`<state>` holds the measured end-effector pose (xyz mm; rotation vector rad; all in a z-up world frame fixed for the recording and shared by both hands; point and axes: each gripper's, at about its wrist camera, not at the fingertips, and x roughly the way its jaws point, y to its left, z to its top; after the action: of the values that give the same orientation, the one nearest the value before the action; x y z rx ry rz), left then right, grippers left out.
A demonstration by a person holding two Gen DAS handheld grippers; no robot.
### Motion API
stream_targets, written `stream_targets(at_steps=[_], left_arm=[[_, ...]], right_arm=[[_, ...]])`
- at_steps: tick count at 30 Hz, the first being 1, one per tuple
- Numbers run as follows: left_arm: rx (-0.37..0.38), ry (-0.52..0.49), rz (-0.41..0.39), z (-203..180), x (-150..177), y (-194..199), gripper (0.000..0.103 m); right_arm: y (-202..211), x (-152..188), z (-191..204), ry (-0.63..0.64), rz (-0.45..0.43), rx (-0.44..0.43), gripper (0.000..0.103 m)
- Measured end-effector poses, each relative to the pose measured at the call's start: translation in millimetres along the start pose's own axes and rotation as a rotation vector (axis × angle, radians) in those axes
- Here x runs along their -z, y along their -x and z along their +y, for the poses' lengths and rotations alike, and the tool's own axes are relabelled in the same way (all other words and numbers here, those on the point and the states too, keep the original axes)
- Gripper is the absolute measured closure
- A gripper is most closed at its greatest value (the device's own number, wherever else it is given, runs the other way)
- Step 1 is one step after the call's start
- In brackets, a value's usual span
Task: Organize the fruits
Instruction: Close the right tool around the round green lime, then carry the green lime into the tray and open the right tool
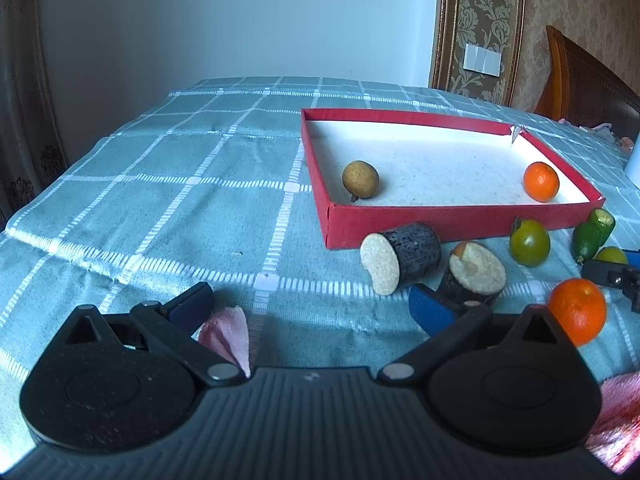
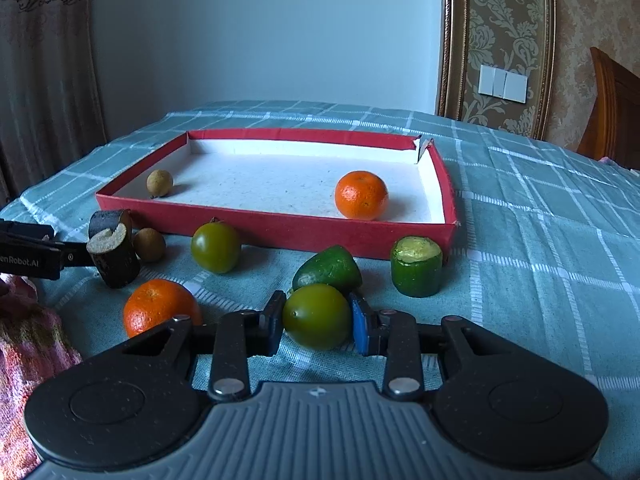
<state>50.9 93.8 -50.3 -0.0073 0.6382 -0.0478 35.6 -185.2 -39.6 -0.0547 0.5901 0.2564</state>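
Note:
A red tray (image 1: 400, 229) (image 2: 280, 229) holds a brown longan (image 1: 360, 179) (image 2: 159, 182) and an orange (image 1: 541, 181) (image 2: 361, 195). My right gripper (image 2: 318, 320) is shut on a green round fruit (image 2: 317, 316) on the cloth in front of the tray. My left gripper (image 1: 316, 300) is open and empty, low over the cloth beside two dark cut stalk pieces (image 1: 404, 256) (image 1: 474, 274). Loose in front of the tray lie another orange (image 1: 578, 310) (image 2: 160, 308), a green round fruit (image 1: 529, 242) (image 2: 216, 246), two green cut pieces (image 2: 327, 269) (image 2: 416, 266) and a second longan (image 2: 149, 244).
A teal checked cloth (image 1: 160, 200) covers the table. A pink towel (image 2: 24, 340) (image 1: 228, 334) lies at the near left. A wooden headboard (image 1: 580, 80) and a wall stand behind on the right, a curtain (image 2: 44, 60) on the left.

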Motion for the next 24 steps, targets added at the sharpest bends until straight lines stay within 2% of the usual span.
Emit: stream_targets(at_steps=[4, 11, 24], left_arm=[[-0.004, -0.007, 0.002, -1.1, 0.0, 0.0, 0.000], [-0.007, -0.009, 0.004, -0.9, -0.3, -0.5, 0.000], [-0.009, -0.012, 0.004, -1.2, -0.4, -0.9, 0.000]], right_arm=[[0.7, -0.4, -2.8, -0.015, -0.002, -0.004, 0.070], [13.1, -5.9, -5.5, -0.033, -0.082, 0.006, 0.070], [12.8, -21.3, -2.0, -0.018, -0.121, -0.010, 0.070]])
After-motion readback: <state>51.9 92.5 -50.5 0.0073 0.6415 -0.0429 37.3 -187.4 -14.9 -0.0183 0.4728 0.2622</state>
